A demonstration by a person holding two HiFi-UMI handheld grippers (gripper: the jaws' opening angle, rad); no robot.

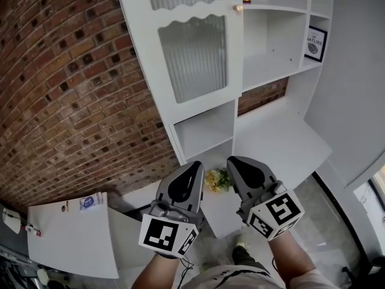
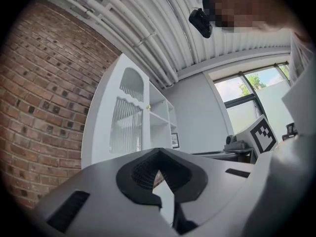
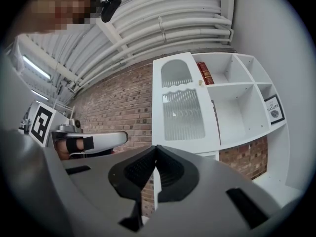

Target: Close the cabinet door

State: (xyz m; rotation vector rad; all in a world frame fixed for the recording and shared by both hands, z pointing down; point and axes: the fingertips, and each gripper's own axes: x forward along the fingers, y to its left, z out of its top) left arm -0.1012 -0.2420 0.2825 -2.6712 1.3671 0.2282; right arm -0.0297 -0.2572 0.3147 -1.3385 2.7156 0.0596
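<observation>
The white cabinet door (image 1: 192, 41), with ribbed glass panes and a small brass knob (image 1: 238, 8), covers the left column of the white cabinet (image 1: 207, 131) and looks flush with its front. The same door (image 3: 182, 112) and knob (image 3: 200, 83) show in the right gripper view. The door (image 2: 126, 125) also appears in the left gripper view. Low in the head view, well below the door and apart from it, my left gripper (image 1: 195, 165) and right gripper (image 1: 232, 160) hang side by side. Both are shut, tips together, with nothing between them.
To the door's right are open shelves with a red book (image 3: 205, 73) and a framed picture (image 1: 315, 43). A white desk top (image 1: 283, 143) runs below them, with yellow flowers (image 1: 218, 179) near the grippers. The brick wall (image 1: 66, 101) is at left, with a white table (image 1: 72, 239) below it.
</observation>
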